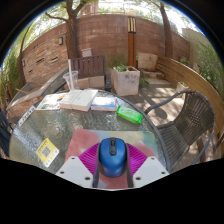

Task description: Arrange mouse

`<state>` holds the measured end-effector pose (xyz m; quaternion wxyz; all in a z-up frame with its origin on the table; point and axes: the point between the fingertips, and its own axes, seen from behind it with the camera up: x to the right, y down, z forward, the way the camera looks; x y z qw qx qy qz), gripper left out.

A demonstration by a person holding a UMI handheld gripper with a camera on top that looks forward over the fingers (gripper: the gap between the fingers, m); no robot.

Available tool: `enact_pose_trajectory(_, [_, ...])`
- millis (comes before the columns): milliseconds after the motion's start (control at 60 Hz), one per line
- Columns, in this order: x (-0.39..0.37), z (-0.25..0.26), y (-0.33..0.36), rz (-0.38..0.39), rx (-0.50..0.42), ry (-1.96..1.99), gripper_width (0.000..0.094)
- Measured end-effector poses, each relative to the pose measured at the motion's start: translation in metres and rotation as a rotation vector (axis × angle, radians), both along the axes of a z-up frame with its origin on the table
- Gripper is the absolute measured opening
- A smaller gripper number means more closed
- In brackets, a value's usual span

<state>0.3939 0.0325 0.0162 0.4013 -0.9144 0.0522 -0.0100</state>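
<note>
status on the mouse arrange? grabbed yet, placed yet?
Done: gripper has reached the blue mouse. In hand: the mouse sits between the fingers on a pink mat on the glass table; whether they press it is unclear. Left: any move or release; none shown.

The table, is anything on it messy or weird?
Nothing looks broken or spilled. The blue mouse sits between the gripper fingers. Books, a green packet and a yellow card lie scattered at different angles on the glass table.

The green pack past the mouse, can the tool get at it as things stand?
Probably not yet. The tool has the mouse between its fingers, on a pink mat. The green pack lies beyond on the table.
</note>
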Motion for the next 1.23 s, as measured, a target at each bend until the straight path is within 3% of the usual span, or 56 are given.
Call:
enact_pose_trajectory(167, [0.0,-0.03,-0.009,0.045,-0.07,-0.001,0.0534])
enact_pose_trajectory(250, [-0.004,-0.016,-0.015,0.05,-0.063,0.005,0.0868])
enact_pose_trajectory(283, [-0.006,-0.006,-0.019,0.05,-0.052,0.002,0.0823])
enact_pose_trajectory(350, [-0.011,0.02,-0.029,0.053,-0.025,-0.006,0.0858])
enact_pose_trajectory(750, [-0.049,0.168,-0.167,-0.017,0.094,-0.111,0.0851])
enact_pose_trajectory(1000, [-0.072,0.211,-0.254,-0.016,0.127,-0.152,0.0848])
enact_pose_trajectory(1233, [-0.085,0.22,-0.282,-0.017,0.131,-0.149,0.085])
